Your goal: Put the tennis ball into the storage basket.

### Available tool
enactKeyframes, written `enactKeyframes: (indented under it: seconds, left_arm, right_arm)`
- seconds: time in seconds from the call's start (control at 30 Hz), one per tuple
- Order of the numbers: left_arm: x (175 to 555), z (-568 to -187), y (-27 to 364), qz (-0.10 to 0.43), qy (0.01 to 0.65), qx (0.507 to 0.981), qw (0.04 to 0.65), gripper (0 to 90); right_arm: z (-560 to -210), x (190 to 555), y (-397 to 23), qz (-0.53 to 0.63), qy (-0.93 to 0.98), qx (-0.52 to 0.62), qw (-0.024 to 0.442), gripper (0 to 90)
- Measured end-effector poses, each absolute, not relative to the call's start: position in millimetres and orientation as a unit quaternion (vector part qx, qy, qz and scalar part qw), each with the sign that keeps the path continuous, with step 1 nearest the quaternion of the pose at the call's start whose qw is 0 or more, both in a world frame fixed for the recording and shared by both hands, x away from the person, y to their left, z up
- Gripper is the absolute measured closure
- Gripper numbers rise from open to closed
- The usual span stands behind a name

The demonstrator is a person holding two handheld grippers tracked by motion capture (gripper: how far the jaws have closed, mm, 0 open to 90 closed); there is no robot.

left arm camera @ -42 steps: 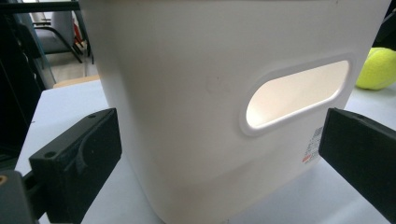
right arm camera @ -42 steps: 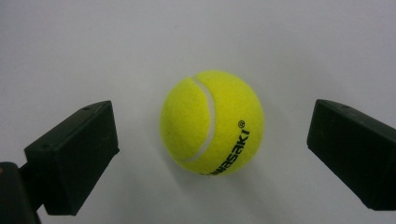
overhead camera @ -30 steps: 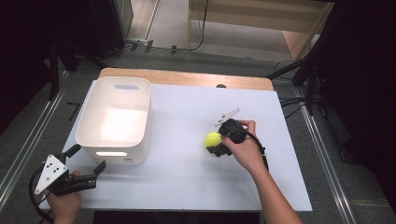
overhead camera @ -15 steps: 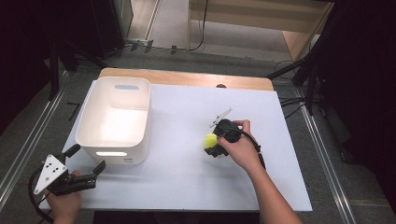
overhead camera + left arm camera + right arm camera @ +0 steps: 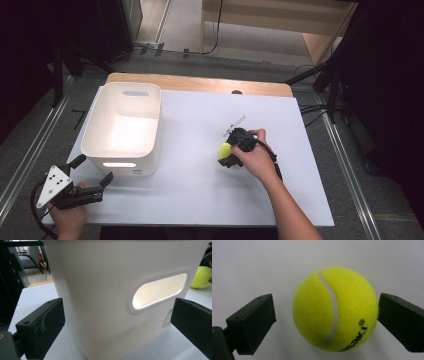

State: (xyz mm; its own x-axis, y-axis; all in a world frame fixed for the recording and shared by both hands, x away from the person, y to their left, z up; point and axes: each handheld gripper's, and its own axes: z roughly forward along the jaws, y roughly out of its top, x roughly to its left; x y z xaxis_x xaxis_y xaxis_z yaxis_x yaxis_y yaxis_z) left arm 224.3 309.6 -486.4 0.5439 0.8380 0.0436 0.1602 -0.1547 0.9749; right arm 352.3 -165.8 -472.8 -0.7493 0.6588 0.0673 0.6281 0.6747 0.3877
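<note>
A yellow tennis ball (image 5: pixel 224 149) lies on the white table top (image 5: pixel 190 200), right of the middle. My right gripper (image 5: pixel 227 150) stands open around the ball. In the right gripper view the tennis ball (image 5: pixel 334 308) sits between the two black jaws, close to the right one, with a gap on the left. A white plastic bin (image 5: pixel 122 167) with a handle slot stands at the left. My left gripper (image 5: pixel 92 171) is open at the table's front left corner. It faces the bin's near wall (image 5: pixel 100 290), and the ball (image 5: pixel 201 277) shows past the bin's right edge.
A wooden strip (image 5: pixel 200 85) runs along the table's far edge. Metal floor rails (image 5: pixel 30 150) lie on both sides, and cables (image 5: pixel 312 112) trail off the back right corner. A bare white surface lies between the bin and the ball.
My right hand has edged slightly left at the ball. The left gripper and the bin have not moved.
</note>
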Motion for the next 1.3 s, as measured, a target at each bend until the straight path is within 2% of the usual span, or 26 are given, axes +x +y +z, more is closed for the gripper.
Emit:
enactKeyframes:
  seconds: [0.03,0.1,0.27,0.4,1.3]
  left_arm:
    - [224,-486,310,0.313,0.36,0.692,0.541,0.0]
    - [224,-486,310,0.313,0.361,0.693,0.54,0.0]
    - [224,-486,310,0.313,0.361,0.692,0.541,0.0]
    - [224,-486,310,0.313,0.361,0.692,0.54,0.0]
    - [224,-486,311,0.313,0.361,0.692,0.54,0.0]
  right_arm:
    - [-473,353,-166,0.195,0.915,0.351,0.039,1.5]
    - [-475,354,-165,0.195,0.915,0.351,0.041,8.1]
    - [-478,356,-164,0.192,0.915,0.354,0.037,9.8]
    - [-477,356,-166,0.188,0.913,0.361,0.039,23.0]
    - [-457,356,-167,0.224,0.912,0.342,0.027,24.0]
